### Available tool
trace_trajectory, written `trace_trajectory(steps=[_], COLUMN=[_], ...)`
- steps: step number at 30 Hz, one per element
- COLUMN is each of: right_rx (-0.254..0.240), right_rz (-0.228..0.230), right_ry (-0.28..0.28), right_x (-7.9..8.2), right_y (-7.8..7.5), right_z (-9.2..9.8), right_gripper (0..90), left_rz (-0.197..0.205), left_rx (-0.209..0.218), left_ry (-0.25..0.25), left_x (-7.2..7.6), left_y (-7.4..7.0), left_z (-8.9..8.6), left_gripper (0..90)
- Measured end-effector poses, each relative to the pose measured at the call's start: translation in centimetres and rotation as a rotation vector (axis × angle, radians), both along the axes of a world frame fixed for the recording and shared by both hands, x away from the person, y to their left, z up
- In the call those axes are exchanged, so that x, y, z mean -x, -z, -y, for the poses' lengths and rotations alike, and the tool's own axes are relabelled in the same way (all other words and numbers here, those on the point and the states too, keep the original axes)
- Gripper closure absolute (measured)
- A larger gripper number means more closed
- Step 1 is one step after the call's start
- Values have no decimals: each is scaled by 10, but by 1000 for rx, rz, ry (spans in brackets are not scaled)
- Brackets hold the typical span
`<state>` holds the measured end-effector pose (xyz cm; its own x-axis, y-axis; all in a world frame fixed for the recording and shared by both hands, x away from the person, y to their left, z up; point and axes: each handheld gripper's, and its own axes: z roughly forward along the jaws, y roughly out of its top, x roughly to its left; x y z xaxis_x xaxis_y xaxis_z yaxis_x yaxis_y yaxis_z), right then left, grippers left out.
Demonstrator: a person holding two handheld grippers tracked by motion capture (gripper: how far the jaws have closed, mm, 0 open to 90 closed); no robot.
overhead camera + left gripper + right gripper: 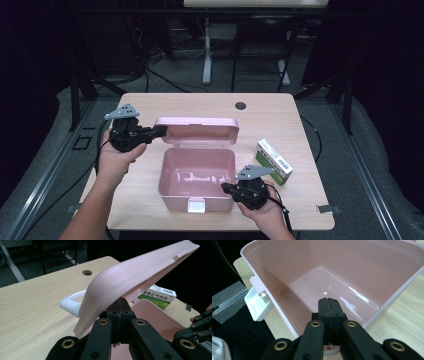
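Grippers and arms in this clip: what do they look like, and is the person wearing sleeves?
Both the left gripper and the right gripper are black, handheld, with two flat black jaws on linkage arms fixed by brass-coloured rivets. Each carries a grey three-cornered plate on top, dotted with small holes, and trails a black cable. The forearms are bare; no sleeves or gloves are in frame.

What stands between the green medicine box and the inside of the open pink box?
Only the right gripper and its hand: jaws shut, it rests at the pink box's near right corner, beside the medicine box. The lid is up, propped by the left gripper, and the inside is empty.
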<state>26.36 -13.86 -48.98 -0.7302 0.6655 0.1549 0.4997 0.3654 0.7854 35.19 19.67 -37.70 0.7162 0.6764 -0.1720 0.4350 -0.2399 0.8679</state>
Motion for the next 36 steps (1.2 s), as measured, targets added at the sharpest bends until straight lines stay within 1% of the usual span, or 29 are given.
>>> trace_trajectory(steps=[6, 9, 13, 21, 27, 30, 34, 36], right_rx=[1, 2, 0, -4, -11, -15, -16, -13], right_rz=[0, 2, -1, 0, -12, -14, -15, -12], right_ry=[2, 4, 10, 17, 14, 16, 16, 17], right_x=[0, -1, -1, -1, -1, -2, -2, -1], right_y=[0, 0, 0, 0, 0, 0, 0, 0], right_z=[0, 0, 2, 1, 2, 2, 3, 2], right_gripper=[900, 900, 900, 900, 900, 900, 900, 900], left_rz=[-4, -5, -9, -11, -17, -14, -6, -3], left_rx=[-10, -6, -13, -10, -20, -22, -39, -39], left_ry=[-2, -5, -6, -22, -29, -36, -50, -53], left_x=[-4, -5, -6, -11, -14, -15, -17, -18], left_y=[0, 0, -2, -1, 0, 0, 1, 2], left_z=[1, 1, 1, 0, 0, 0, 0, 0], left_gripper=[897, 898, 897, 897, 897, 897, 897, 897])
